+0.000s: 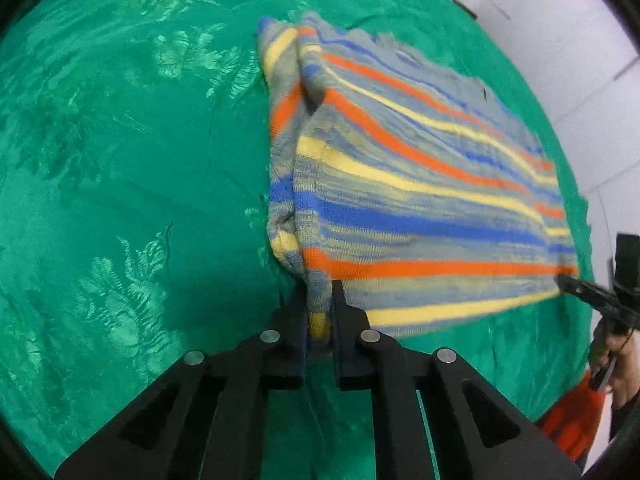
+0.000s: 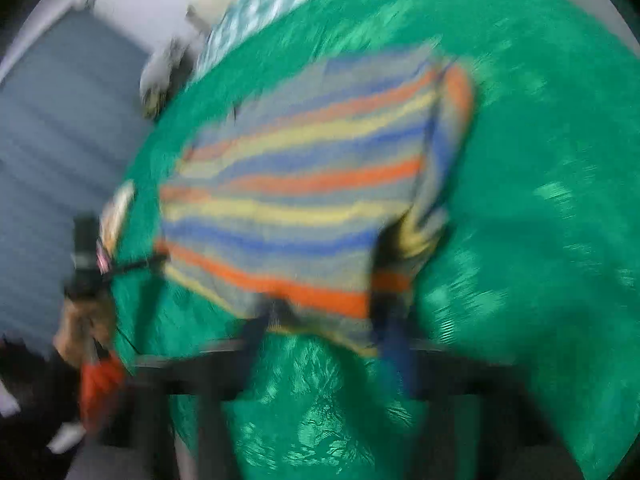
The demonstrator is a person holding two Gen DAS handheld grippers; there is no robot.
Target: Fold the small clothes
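A striped knit garment [image 1: 420,184] in grey, orange, yellow and blue lies on the green tablecloth [image 1: 120,160], its left side folded under. My left gripper [image 1: 320,304] is shut on its near left corner, and a strip of the knit stands pinched between the fingers. At the right edge my right gripper [image 1: 566,282] pinches the near right corner, with the hem stretched between the two. The right wrist view is heavily blurred: the garment [image 2: 304,184] hangs over my right gripper [image 2: 324,320], and the left gripper [image 2: 158,260] holds the far corner.
The green cloth [image 2: 540,200] with a pale fern pattern covers the whole table. A hand [image 1: 624,360] with an orange sleeve [image 1: 572,420] holds the right gripper. Grey floor [image 2: 52,140] lies beyond the table's edge. A teal patterned cloth [image 2: 260,4] sits at the far end.
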